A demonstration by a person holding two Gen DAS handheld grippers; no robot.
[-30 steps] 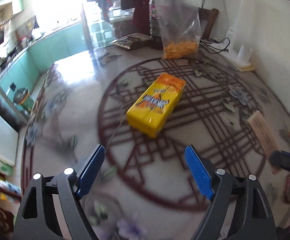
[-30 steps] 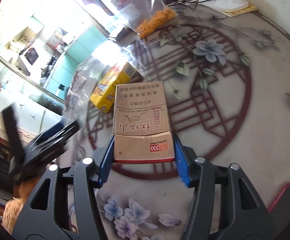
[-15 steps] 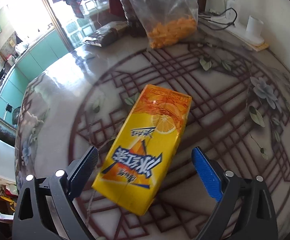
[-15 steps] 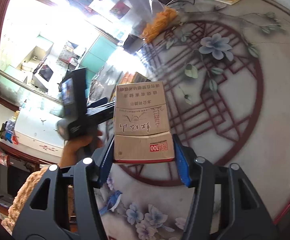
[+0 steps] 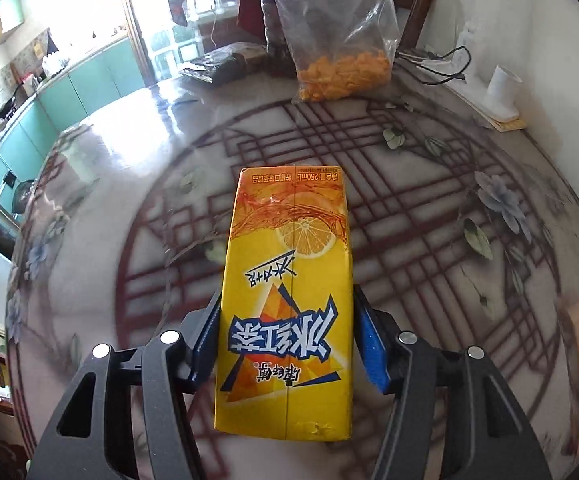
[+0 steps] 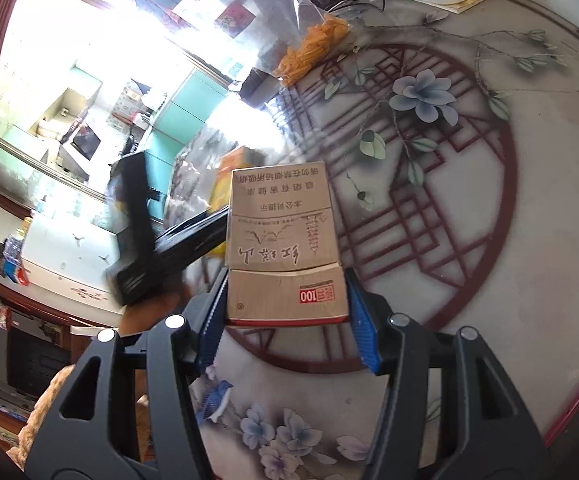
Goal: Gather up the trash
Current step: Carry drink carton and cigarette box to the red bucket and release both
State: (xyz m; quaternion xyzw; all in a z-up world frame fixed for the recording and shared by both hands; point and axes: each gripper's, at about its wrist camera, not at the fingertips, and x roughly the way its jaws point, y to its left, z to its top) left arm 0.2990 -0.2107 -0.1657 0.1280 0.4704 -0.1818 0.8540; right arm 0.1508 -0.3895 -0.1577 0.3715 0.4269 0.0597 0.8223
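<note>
Bag [image 5: 339,28] on table [image 5: 429,216] holds orange snacks [image 5: 345,74].

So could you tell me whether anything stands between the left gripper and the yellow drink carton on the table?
Nothing visible does. The yellow drink carton already lies between the blue pads of the left gripper, whose jaws have just been closing; both pads sit against its sides, with only the patterned table around it.

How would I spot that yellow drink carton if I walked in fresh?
Find the round table with the red lattice pattern. Near its middle, between the left gripper's blue pads, lies a yellow carton showing a lemon slice. The brown box in the right gripper is plainer.
</note>
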